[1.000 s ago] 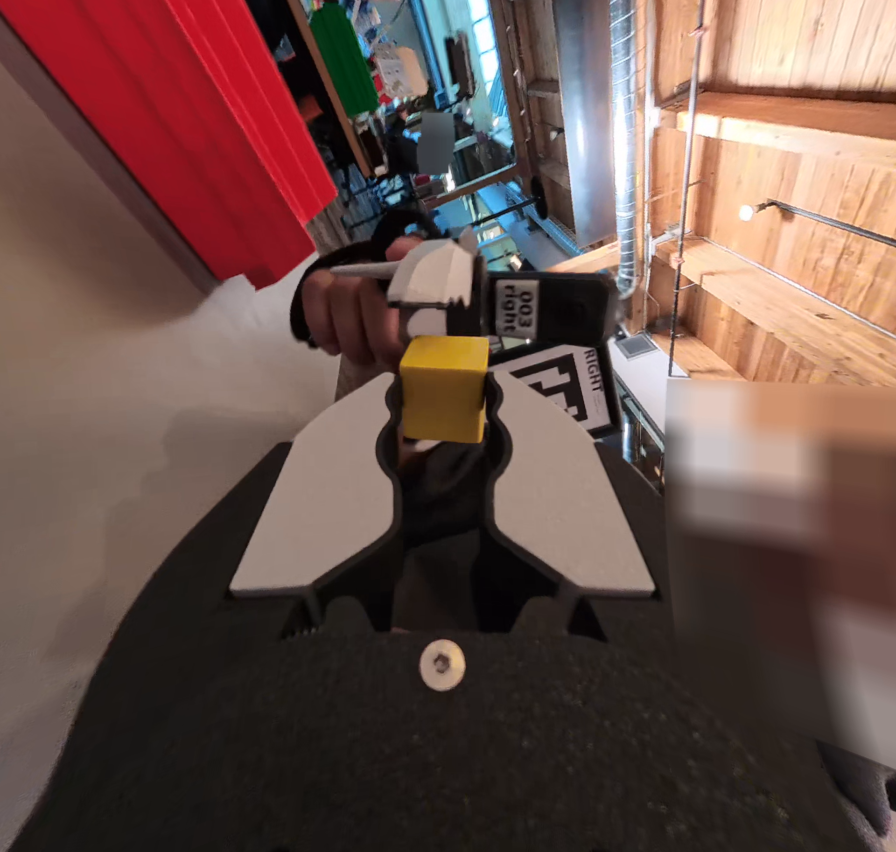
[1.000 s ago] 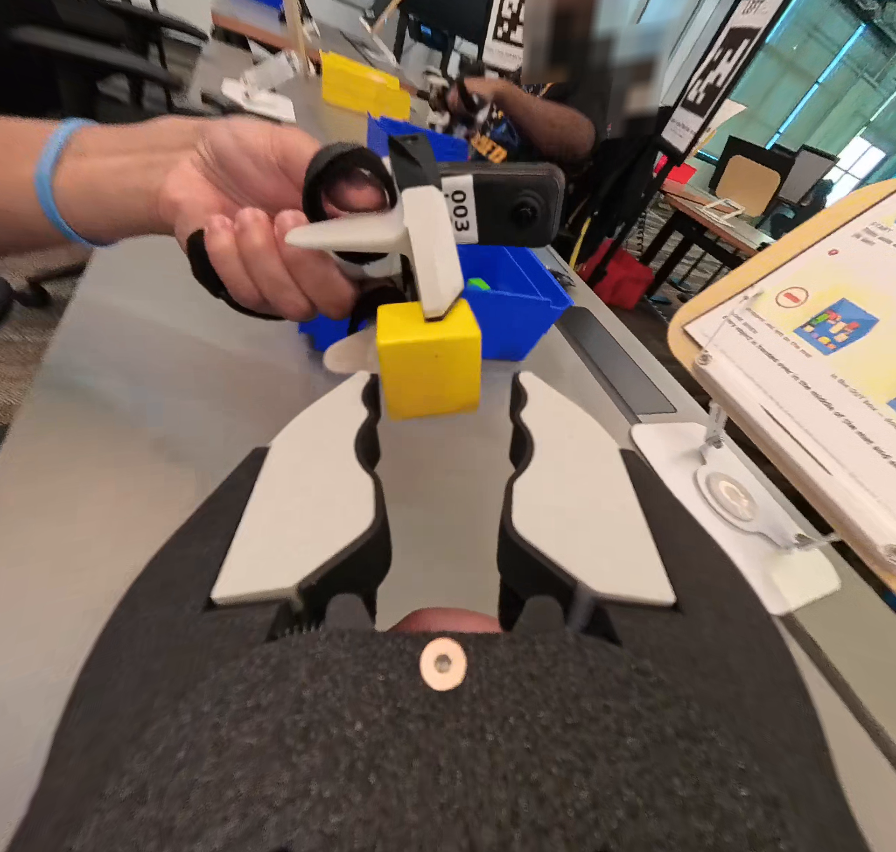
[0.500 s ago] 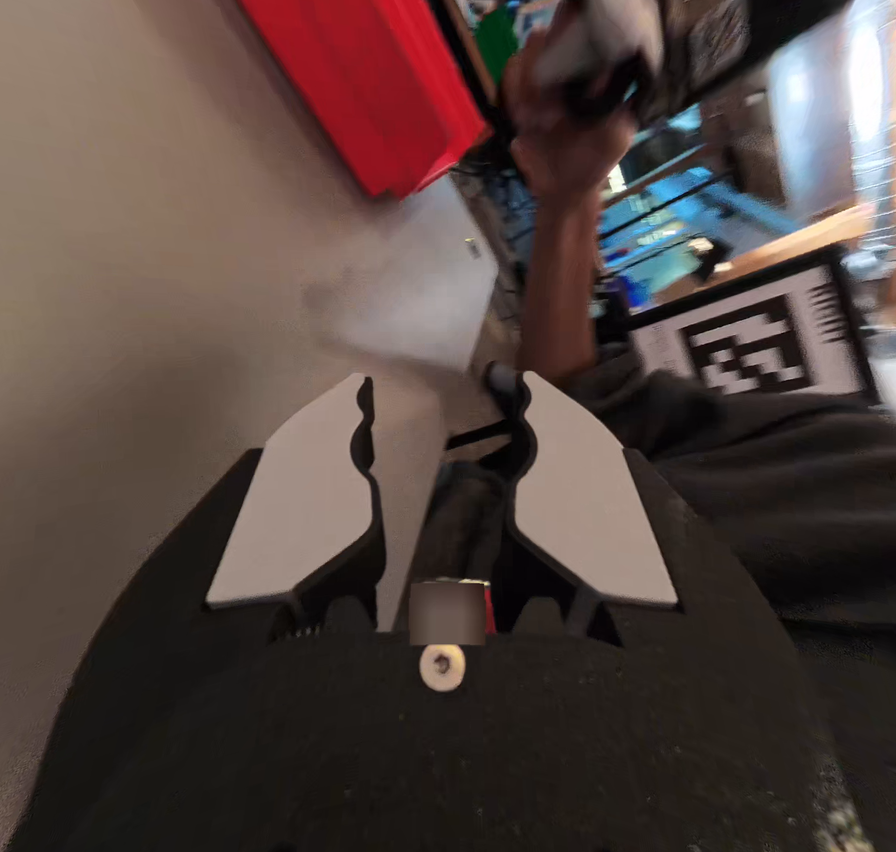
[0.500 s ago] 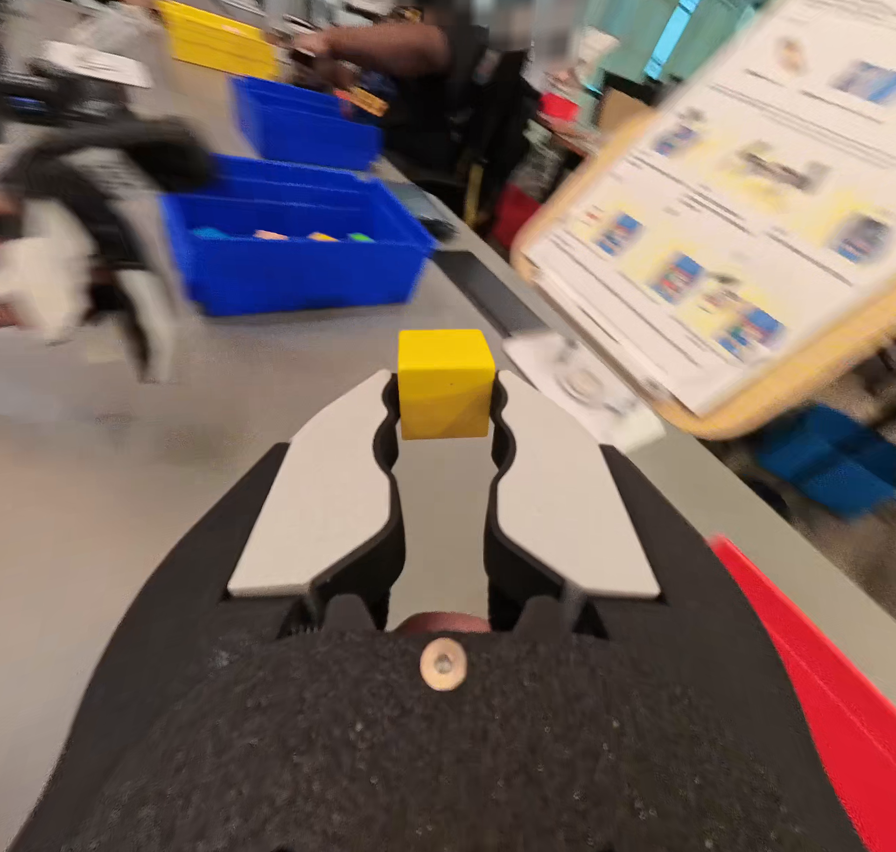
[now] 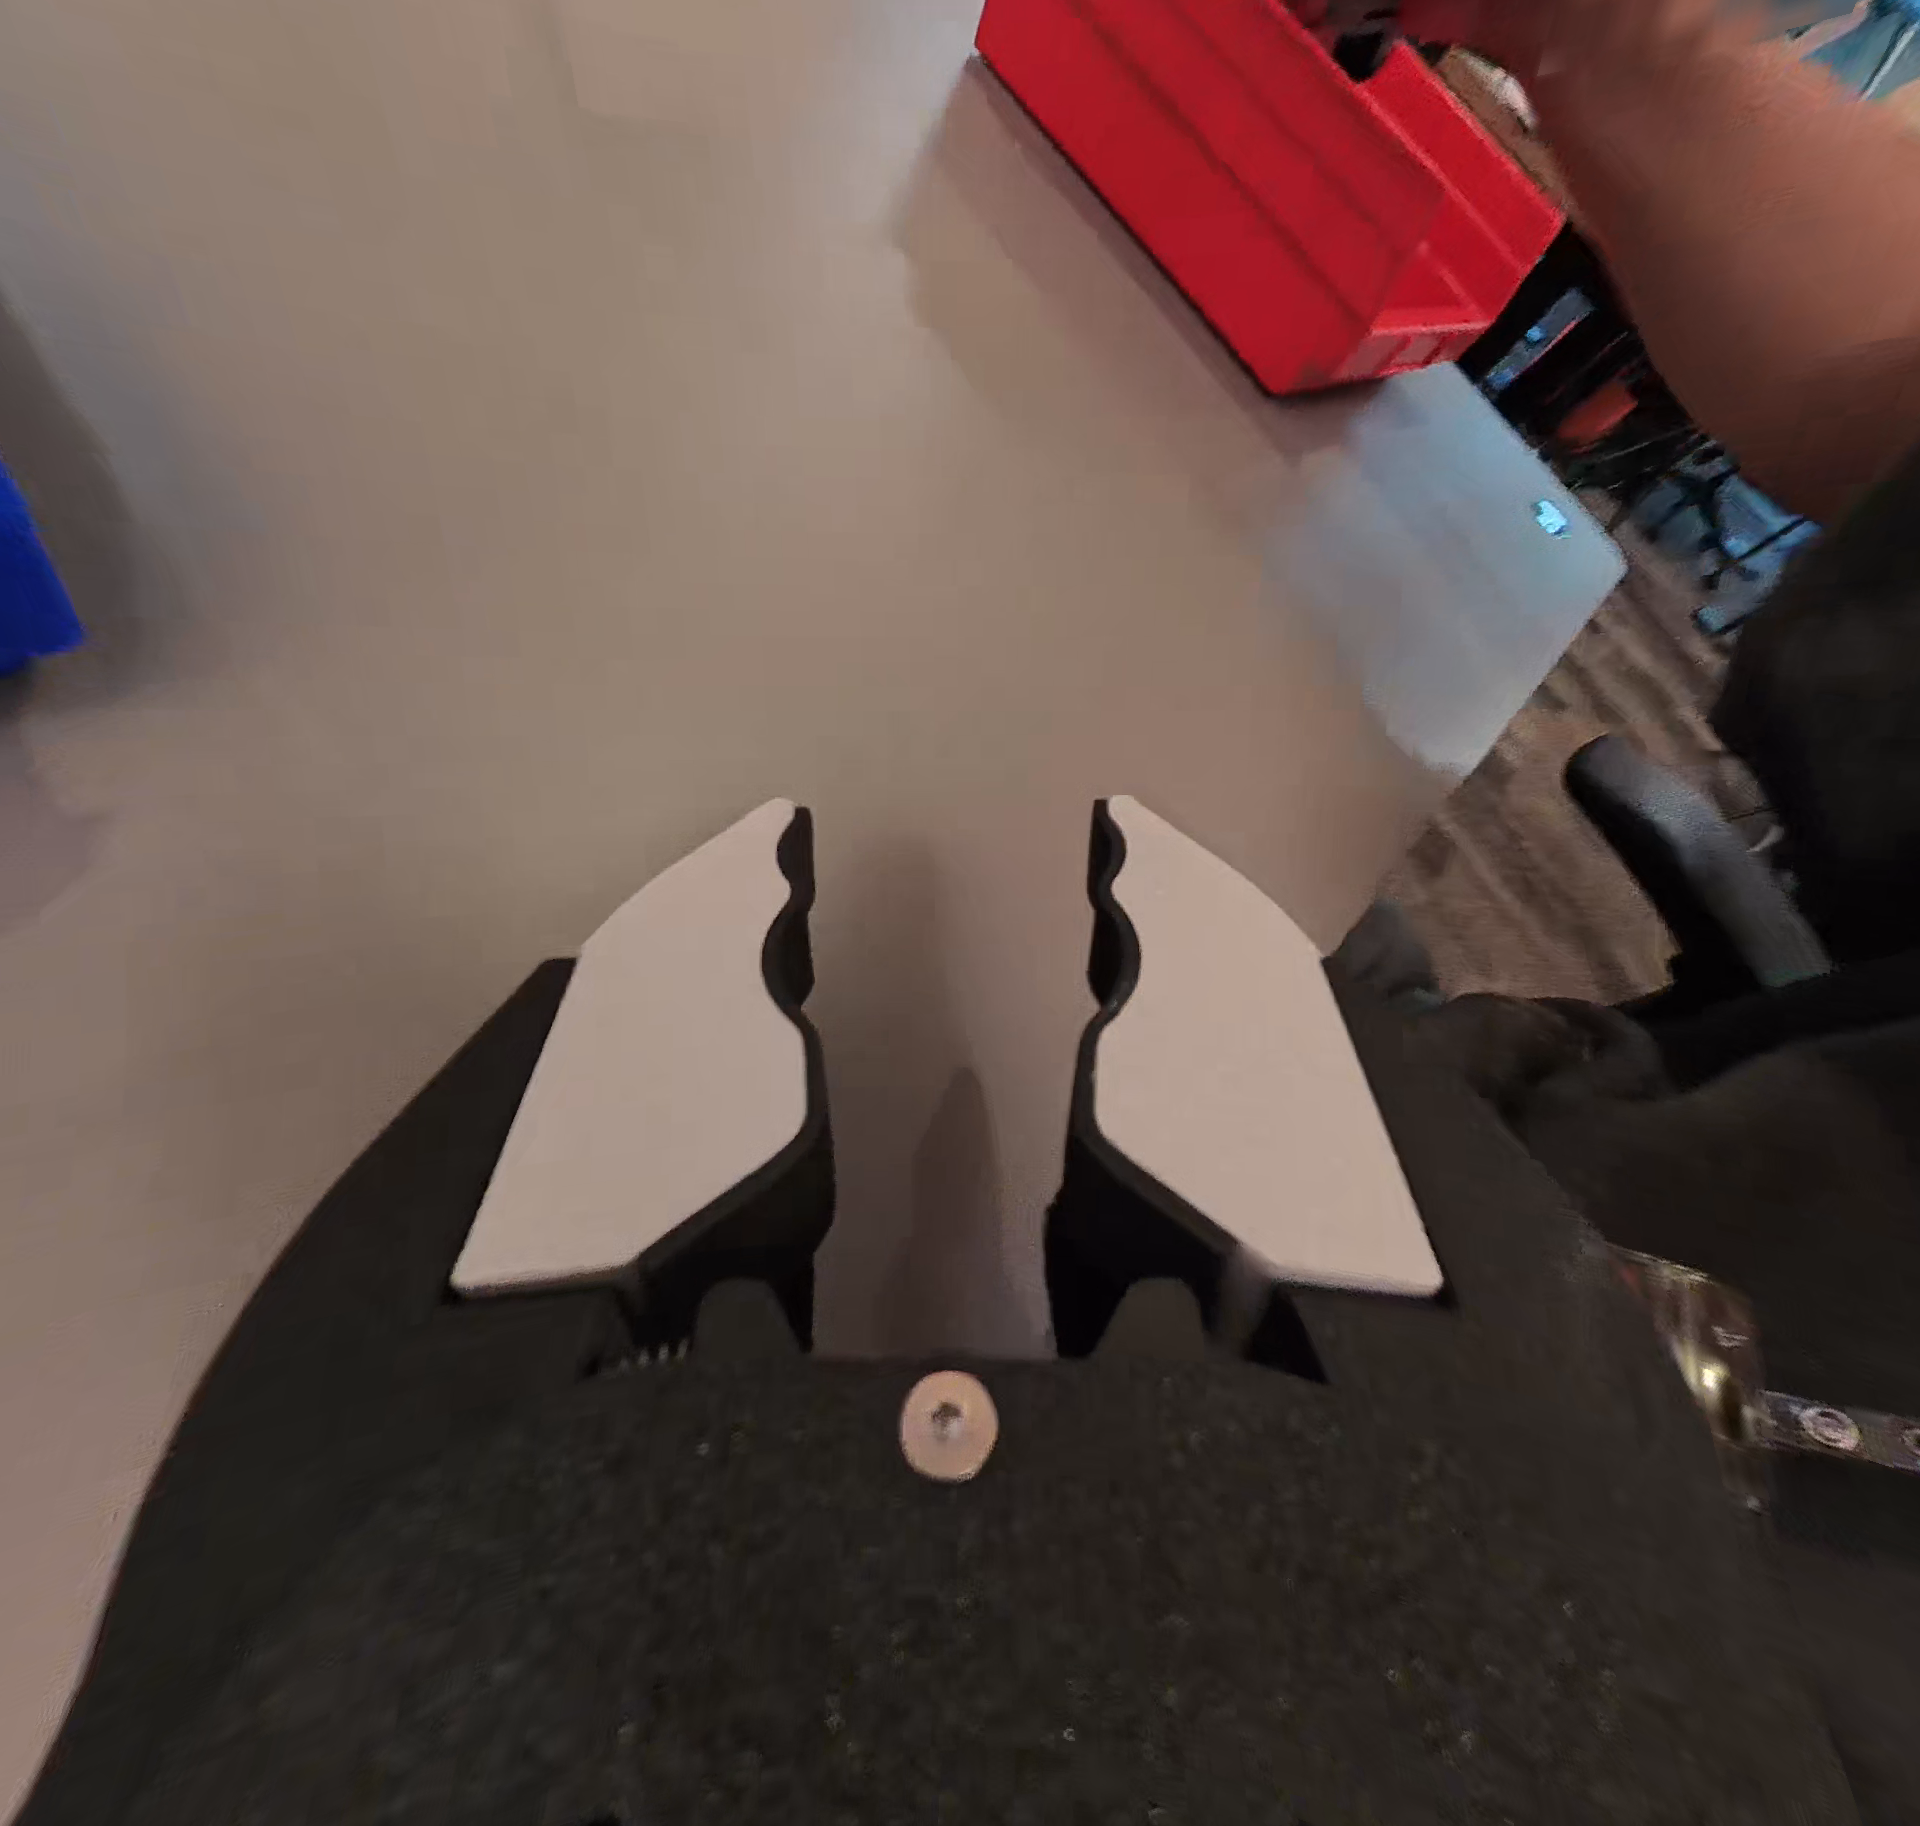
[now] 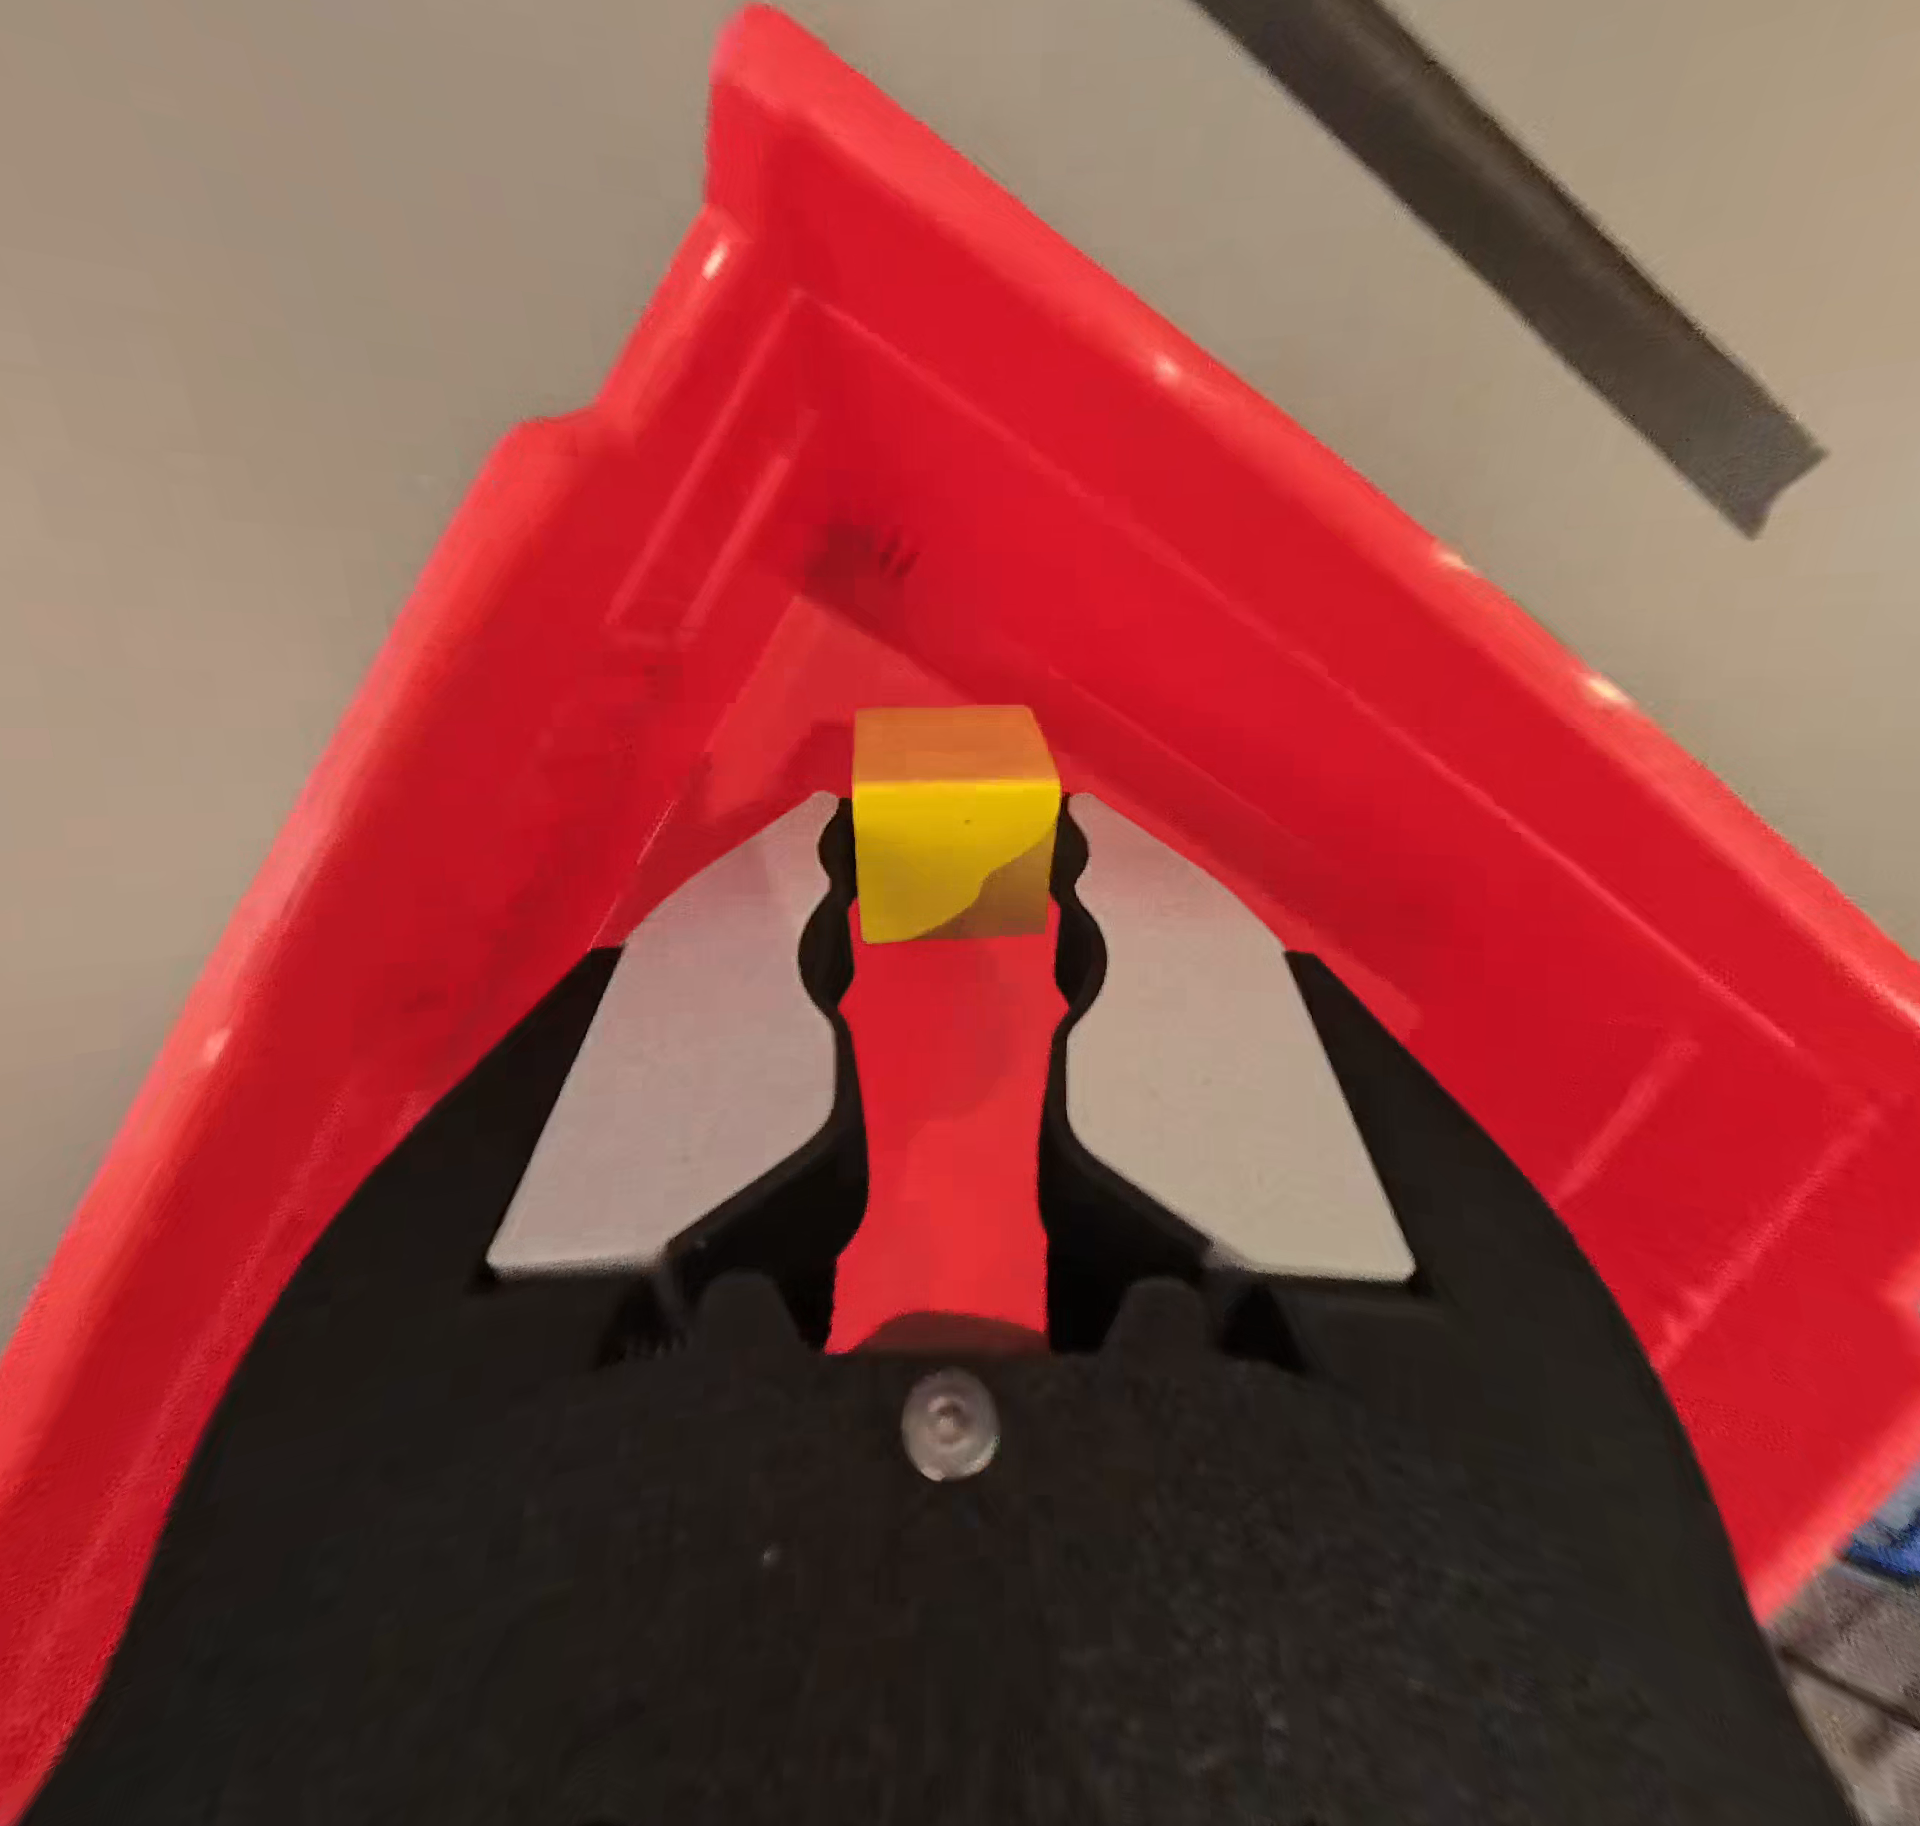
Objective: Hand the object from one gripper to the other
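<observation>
Holding: right gripper (image 6: 951,841) pinches the yellow cube (image 6: 951,826) over the red bin (image 6: 1299,633).
Left gripper (image 5: 951,867): spread, nothing inside.
Risk: cube may slip from the tips and bounce off.

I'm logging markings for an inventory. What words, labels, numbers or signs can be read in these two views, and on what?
None can be read.
Yellow cube, held in the right gripper: plain faces.
Red bin: moulded ridges only, no lettering visible.
Left gripper, open and empty: blank pale fingers.
Grey table: bare surface.
Small blue glint near the table corner: too small and blurred to tell.
</observation>
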`<state>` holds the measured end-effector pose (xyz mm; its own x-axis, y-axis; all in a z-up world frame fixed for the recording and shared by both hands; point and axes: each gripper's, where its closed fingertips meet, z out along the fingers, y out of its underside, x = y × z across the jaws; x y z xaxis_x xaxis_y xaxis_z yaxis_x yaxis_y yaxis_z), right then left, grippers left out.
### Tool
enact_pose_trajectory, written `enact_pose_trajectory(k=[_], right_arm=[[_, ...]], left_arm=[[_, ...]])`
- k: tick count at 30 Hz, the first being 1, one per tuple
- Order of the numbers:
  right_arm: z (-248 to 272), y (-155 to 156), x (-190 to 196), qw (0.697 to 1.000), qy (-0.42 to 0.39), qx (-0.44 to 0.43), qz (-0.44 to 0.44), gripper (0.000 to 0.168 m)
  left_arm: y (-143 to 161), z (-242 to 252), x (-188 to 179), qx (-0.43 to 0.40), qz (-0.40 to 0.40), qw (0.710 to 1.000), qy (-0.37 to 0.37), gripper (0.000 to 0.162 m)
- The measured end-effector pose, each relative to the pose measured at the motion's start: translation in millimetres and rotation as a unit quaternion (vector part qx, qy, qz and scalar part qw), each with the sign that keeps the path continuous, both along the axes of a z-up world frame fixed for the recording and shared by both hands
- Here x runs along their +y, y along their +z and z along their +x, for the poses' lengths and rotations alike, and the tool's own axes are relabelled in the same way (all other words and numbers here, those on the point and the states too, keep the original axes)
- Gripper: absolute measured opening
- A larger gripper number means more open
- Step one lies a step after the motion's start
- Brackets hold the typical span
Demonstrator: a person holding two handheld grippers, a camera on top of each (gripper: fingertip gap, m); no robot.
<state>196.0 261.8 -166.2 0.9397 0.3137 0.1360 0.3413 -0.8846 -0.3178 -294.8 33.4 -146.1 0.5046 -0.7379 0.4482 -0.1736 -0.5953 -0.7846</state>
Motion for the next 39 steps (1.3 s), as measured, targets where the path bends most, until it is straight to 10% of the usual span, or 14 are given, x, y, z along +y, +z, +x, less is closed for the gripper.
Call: enact_pose_trajectory(k=[12,20,26,39], right_arm=[[-5.8,-17.9,8.8,0.997,-0.040,0.035,-0.047,0.041],[-33.1,109.2,-60.3,0.943,-0.080,0.141,0.292,0.041],[-88.1,138.3,-183.0,0.872,-0.084,0.099,0.473,0.030],[-112.6,55.2,-269.4,0.884,-0.119,0.143,0.428,0.046]], left_arm=[[-8.2,-13.8,4.5,0.029,0.003,0.999,0.022,0.053],[-2.0,-17.1,7.8,0.026,0.016,0.999,0.031,0.050],[1.6,-22.7,17.4,0.035,0.031,0.998,0.050,0.050],[34.5,-70.0,70.7,0.070,0.022,0.989,0.129,0.048]])
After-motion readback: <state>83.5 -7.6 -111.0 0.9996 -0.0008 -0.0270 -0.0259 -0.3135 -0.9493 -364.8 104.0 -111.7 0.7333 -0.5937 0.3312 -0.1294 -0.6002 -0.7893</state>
